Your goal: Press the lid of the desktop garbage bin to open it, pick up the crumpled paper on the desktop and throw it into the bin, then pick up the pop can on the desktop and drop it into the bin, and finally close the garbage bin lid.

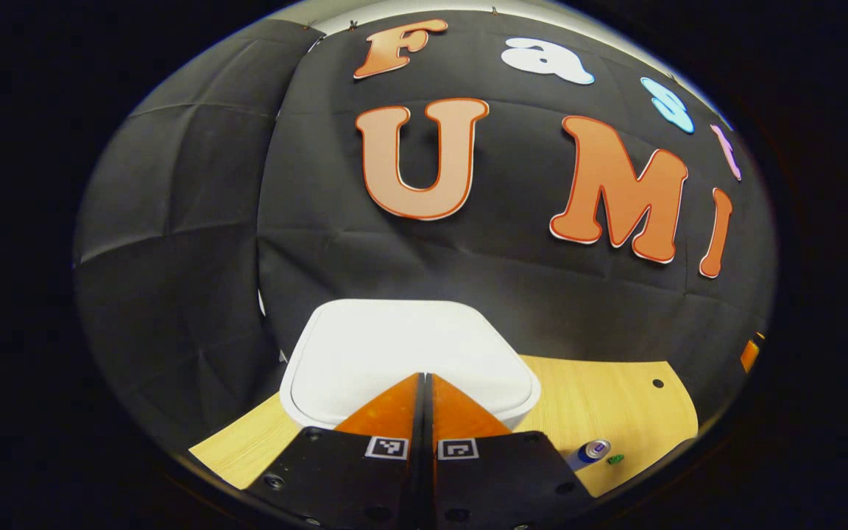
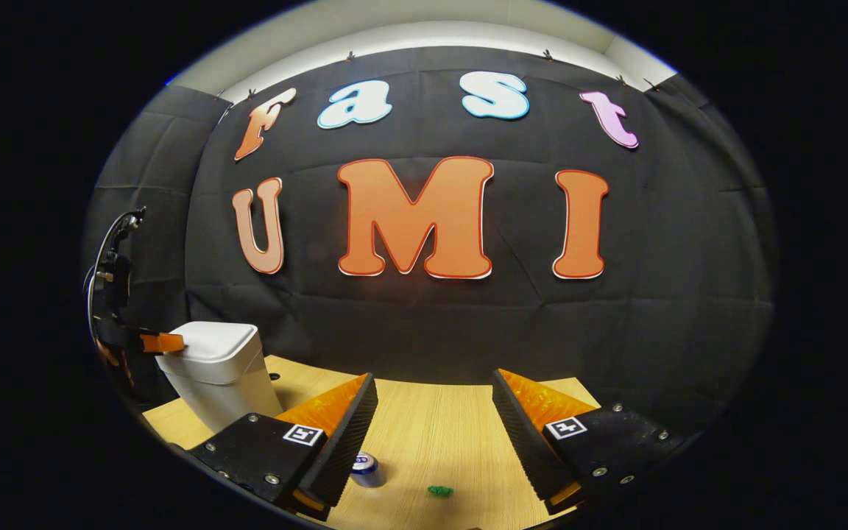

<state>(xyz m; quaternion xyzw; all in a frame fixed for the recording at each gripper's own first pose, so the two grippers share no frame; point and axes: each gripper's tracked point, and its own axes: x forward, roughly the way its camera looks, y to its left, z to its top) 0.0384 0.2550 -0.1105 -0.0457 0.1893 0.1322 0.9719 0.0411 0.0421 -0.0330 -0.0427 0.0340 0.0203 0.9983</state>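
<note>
The white desktop bin [image 1: 365, 353] stands at the table's back left with its lid down. My left gripper [image 1: 424, 377] is shut, with nothing between its fingers, and its tips sit over the near edge of the lid. In the right gripper view the same bin [image 2: 221, 368] is at the left, with the left gripper [image 2: 166, 342] at the lid's left rim. My right gripper [image 2: 435, 394] hangs open over the table. A blue pop can [image 2: 366, 468] lies on its side below its left finger. A small green crumpled scrap [image 2: 439, 490] lies to the right of the can.
The wooden table [image 2: 431, 434] runs to the black cloth wall behind. In the left gripper view the pop can [image 1: 589, 452] and green scrap [image 1: 615, 458] lie to the right of the bin on the table [image 1: 608, 397], which has a small dark hole [image 1: 657, 383].
</note>
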